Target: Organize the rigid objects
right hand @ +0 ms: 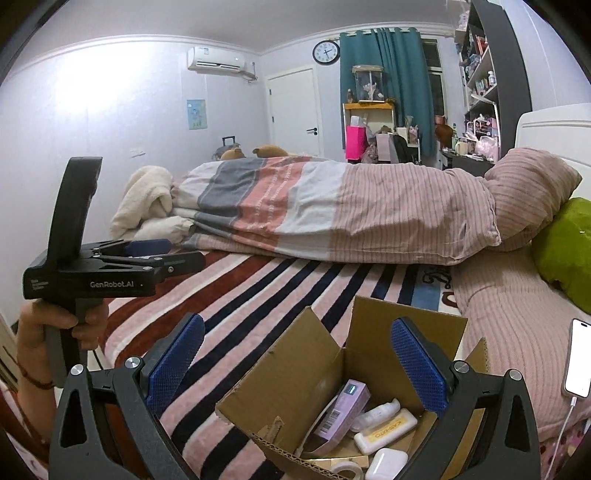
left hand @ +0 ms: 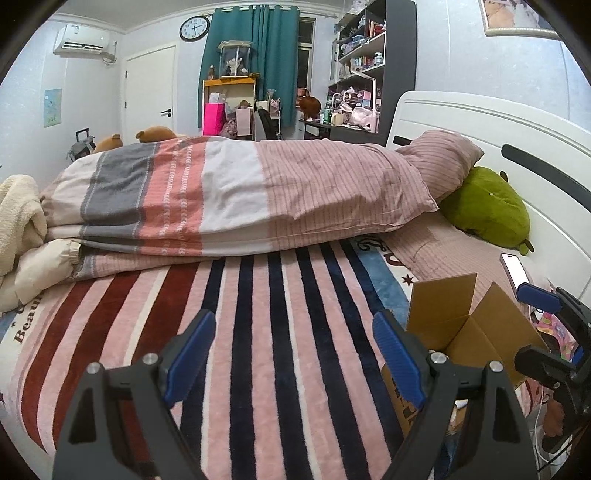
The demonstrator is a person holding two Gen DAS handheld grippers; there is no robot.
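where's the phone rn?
The phone lies screen-up on the bed at the right wrist view's far right edge, right of the cardboard box, below the green plush.

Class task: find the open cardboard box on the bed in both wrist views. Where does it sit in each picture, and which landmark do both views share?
Left wrist view: the cardboard box sits at lower right, beyond the left gripper.
Right wrist view: the cardboard box sits at bottom centre, under the right gripper, with small items inside.
Shared landmark: the wall clock beside the teal curtain.
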